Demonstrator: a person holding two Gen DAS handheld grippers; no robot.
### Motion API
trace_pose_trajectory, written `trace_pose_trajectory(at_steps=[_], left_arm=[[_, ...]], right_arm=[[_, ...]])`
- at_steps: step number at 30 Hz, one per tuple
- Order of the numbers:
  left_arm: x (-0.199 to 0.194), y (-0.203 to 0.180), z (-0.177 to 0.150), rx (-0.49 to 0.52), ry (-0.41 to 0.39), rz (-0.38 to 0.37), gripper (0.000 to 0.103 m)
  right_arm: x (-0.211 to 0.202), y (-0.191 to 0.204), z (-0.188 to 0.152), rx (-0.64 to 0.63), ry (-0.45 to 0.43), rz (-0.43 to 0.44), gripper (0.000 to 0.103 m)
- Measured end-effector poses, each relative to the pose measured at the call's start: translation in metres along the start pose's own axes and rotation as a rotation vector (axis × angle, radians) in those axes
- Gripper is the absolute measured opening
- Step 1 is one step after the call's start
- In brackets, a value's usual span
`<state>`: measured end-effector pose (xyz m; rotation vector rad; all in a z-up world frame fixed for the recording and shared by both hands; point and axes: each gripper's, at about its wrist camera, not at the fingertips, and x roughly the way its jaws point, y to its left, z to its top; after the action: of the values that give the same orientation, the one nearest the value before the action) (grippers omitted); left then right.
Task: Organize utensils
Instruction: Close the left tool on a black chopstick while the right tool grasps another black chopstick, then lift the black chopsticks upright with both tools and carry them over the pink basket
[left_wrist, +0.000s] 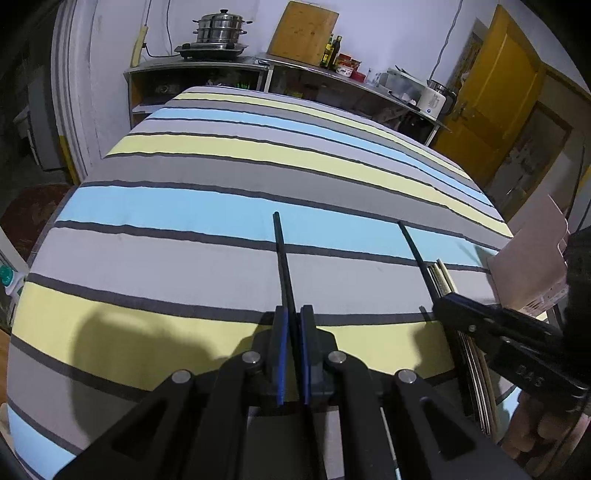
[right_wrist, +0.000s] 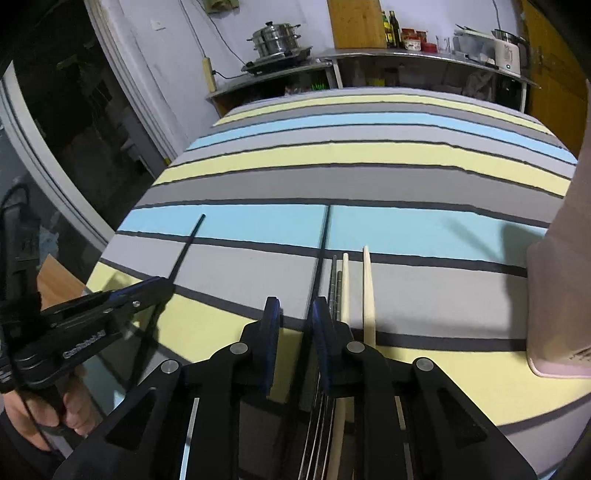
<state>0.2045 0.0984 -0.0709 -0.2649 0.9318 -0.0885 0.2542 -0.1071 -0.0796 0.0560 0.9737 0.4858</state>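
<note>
Two slim black chopsticks (left_wrist: 284, 266): left fingers (left_wrist: 291, 354) clamp one; right fingers (right_wrist: 295, 332) parted, beside pale wooden pair (right_wrist: 356, 291).

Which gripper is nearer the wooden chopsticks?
Right. The right gripper hovers just left of the wooden chopsticks; the left gripper, holding a black chopstick, is farther left.

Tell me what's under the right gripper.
Under the right gripper: one black chopstick, metal chopsticks and pale wooden chopsticks on the striped cloth. Their near ends are hidden by the gripper.
</note>
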Motion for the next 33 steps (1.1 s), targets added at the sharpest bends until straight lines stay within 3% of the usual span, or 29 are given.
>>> trace_pose_trajectory(at_steps=[14, 17, 21, 25, 33], left_arm=[[0.011, -0.003, 0.015, 0.017, 0.028, 0.015, 0.008], [0.014, -0.008, 0.018, 0.048, 0.027, 0.034, 0.007], [0.016, -0.012, 0.021, 0.067, 0.037, 0.057, 0.007], [0.01, -0.011, 0.023, 0.048, 0.037, 0.036, 0.006], [-0.041, -0.023, 0.023, 0.066, -0.058, 0.001, 0.006]], right_arm=[[0.02, 0.008, 0.024, -0.021, 0.011, -0.06, 0.018], [0.022, 0.012, 0.026, -0.044, 0.014, -0.101, 0.008], [0.02, 0.011, 0.027, -0.034, 0.027, -0.086, 0.006], [0.01, 0.015, 0.024, -0.045, 0.018, -0.062, 0.006], [-0.05, 0.026, 0.02, -0.05, -0.084, -0.028, 0.006]])
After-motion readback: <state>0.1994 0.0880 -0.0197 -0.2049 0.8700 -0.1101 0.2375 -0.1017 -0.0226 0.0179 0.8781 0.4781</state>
